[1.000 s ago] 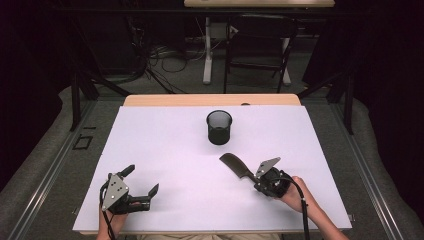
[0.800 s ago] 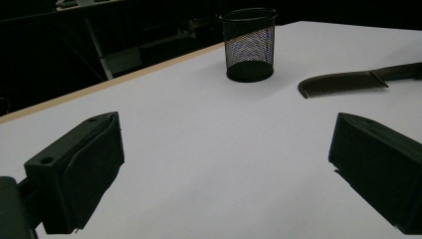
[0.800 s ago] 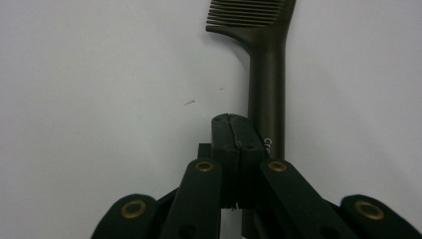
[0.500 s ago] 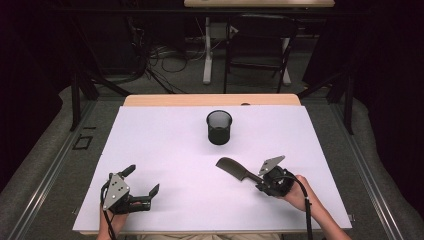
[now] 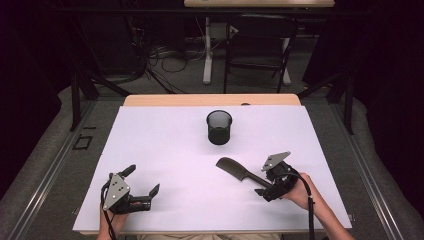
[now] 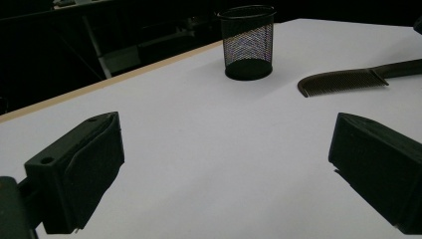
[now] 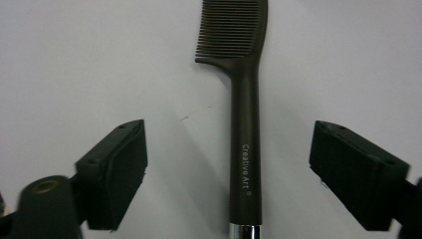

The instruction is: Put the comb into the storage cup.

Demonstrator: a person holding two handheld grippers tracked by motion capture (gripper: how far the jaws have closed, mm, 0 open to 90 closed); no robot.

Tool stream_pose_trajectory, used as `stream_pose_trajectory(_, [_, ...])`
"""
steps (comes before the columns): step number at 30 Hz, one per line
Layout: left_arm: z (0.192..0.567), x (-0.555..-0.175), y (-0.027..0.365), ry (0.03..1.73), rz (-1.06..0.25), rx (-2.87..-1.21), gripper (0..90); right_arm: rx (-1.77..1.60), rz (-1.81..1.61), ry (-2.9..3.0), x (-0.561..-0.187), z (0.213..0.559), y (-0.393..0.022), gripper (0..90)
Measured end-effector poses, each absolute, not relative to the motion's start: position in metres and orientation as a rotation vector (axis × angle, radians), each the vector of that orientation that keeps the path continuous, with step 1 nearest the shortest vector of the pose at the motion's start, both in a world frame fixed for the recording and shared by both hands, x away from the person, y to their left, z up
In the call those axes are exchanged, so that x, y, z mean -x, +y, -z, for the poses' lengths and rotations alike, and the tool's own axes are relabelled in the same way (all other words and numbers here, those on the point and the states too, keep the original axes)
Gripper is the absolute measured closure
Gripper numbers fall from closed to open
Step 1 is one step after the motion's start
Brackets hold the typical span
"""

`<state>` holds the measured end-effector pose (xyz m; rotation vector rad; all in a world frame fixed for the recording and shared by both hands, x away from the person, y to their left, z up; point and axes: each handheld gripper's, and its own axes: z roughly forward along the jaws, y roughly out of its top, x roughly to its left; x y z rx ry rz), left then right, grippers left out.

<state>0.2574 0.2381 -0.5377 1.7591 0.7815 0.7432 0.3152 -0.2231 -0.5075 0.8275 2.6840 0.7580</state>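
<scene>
- I see the dark brown plastic comb with a long handle [image 7: 245, 124] lying flat on the white table top [image 5: 165, 150], near the right side and in front of the black wire-mesh cup [image 5: 219, 127], well apart from it.
- In the right gripper view the comb's handle runs up the gap between my right gripper [image 7: 229, 174]'s two black jaws, a little nearer the left one, with bare table showing on both sides of it. Neither pad touches the handle.
- Those jaws have just been opening and now stand wide, the comb between them but not gripped.
- From the high view, my right gripper [image 5: 264, 186] sits at the handle's end, with the toothed head pointing away towards the table's middle.
- My left gripper [image 5: 142, 186] rests low near the front left corner, jaws spread wide with nothing between them, well apart from the comb.
- In the left gripper view the comb [image 6: 343, 79] lies beyond the right jaw, with the mesh cup [image 6: 247, 42] farther back.
- Hard to read: the comb's handle end is cut off at the bottom edge of the right gripper view, where a shiny silver band begins; its toothed tip is cropped at the top. In the high view my gripper body covers the handle's end.
</scene>
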Motion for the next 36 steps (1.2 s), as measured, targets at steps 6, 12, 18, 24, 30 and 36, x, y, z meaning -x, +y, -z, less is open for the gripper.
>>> stream_pose_trajectory(6, [0.538,-0.258,0.237,0.785,-0.740,-1.757,1.2,-0.864,-0.774,2.657,-0.322,0.508,-0.227,0.0])
stream_pose_trajectory(12, [0.538,-0.258,0.237,0.786,-0.738,-1.756,1.2,-0.867,-0.778,2.651,-0.327,0.507,-0.227,0.0])
stream_pose_trajectory(18, [0.537,-0.257,0.237,0.781,-0.742,-1.759,1.2,-0.854,-0.754,2.678,-0.331,0.508,-0.222,0.0])
stream_pose_trajectory(24, [0.538,-0.257,0.237,0.780,-0.741,-1.760,1.3,-0.841,-0.737,2.683,-0.336,0.505,-0.213,0.0])
stream_pose_trajectory(30, [0.538,-0.258,0.237,0.779,-0.737,-1.765,1.3,-0.823,-0.711,2.723,-0.342,0.505,-0.202,0.0])
stream_pose_trajectory(36, [0.537,-0.257,0.237,0.780,-0.737,-1.761,1.3,-0.807,-0.680,2.750,-0.346,0.507,-0.194,0.0])
